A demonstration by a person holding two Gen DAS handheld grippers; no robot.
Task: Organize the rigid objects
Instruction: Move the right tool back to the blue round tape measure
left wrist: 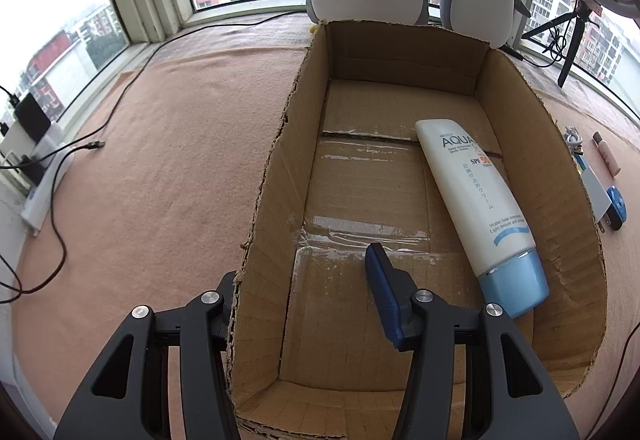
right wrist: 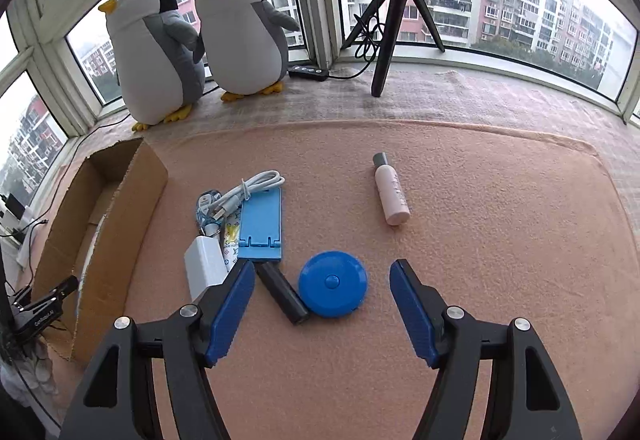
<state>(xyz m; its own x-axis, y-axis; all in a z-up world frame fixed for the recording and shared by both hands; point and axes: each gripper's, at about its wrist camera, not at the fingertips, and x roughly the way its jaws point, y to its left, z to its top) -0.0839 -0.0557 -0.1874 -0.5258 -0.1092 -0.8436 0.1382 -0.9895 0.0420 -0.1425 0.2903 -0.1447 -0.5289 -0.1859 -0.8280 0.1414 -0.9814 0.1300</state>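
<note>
Over the cardboard box [left wrist: 400,168], the left gripper [left wrist: 304,296] is spread wide, straddling the near left wall; a sunscreen tube [left wrist: 476,208] lies inside at right. Closing here could pinch or drag that wall.

On the pink blanket [right wrist: 480,240], the right gripper [right wrist: 322,304] is open around a blue round case [right wrist: 332,283], a black stick [right wrist: 282,294] touching it; it may be nudged. Penguin toys [right wrist: 200,44] stand by far windows
</note>
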